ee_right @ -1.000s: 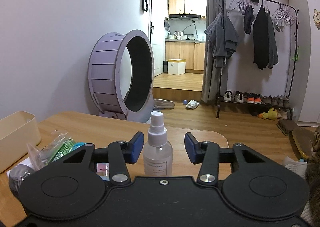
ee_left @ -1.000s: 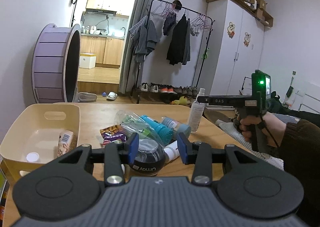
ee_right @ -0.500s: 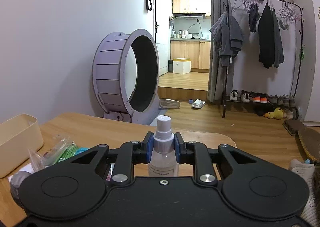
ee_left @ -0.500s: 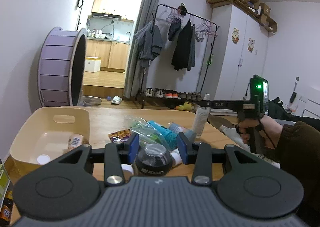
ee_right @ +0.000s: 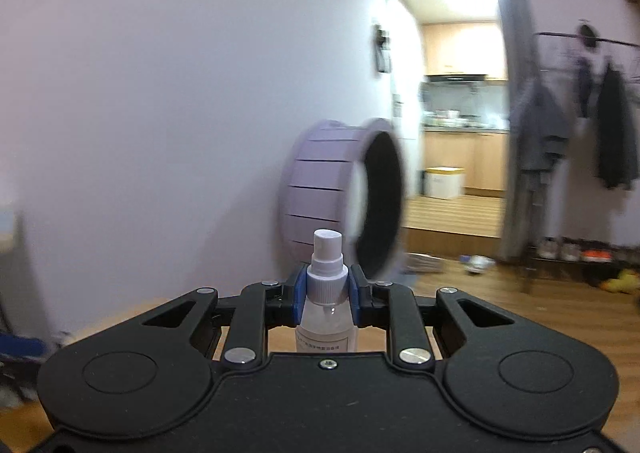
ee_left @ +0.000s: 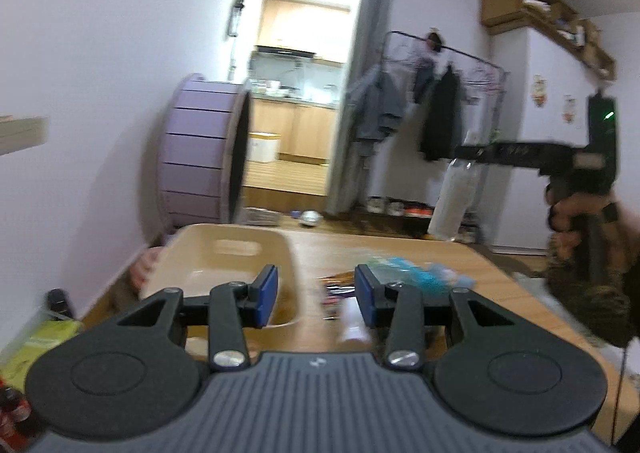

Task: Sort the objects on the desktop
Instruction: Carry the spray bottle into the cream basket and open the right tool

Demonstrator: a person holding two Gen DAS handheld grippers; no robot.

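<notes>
My right gripper (ee_right: 326,299) is shut on the neck of a clear spray bottle (ee_right: 326,317) with a white nozzle and holds it up in the air. The bottle also shows in the left wrist view (ee_left: 454,199), hanging from the right gripper high at the right. My left gripper (ee_left: 316,295) is open and empty above the wooden table (ee_left: 500,293), by the cream bin (ee_left: 224,253). A blurred pile of packets and blue items (ee_left: 404,273) lies on the table beyond its right finger.
A purple wheel (ee_left: 208,169) stands on the floor behind the table. A clothes rack (ee_left: 432,125) and shoes are at the back. Green packaging and bottles (ee_left: 36,337) sit low at the left.
The right gripper has closed on the spray bottle and lifted it off the table, swinging left. The left gripper has risen and moved left; the dark jar is no longer between its fingers.
</notes>
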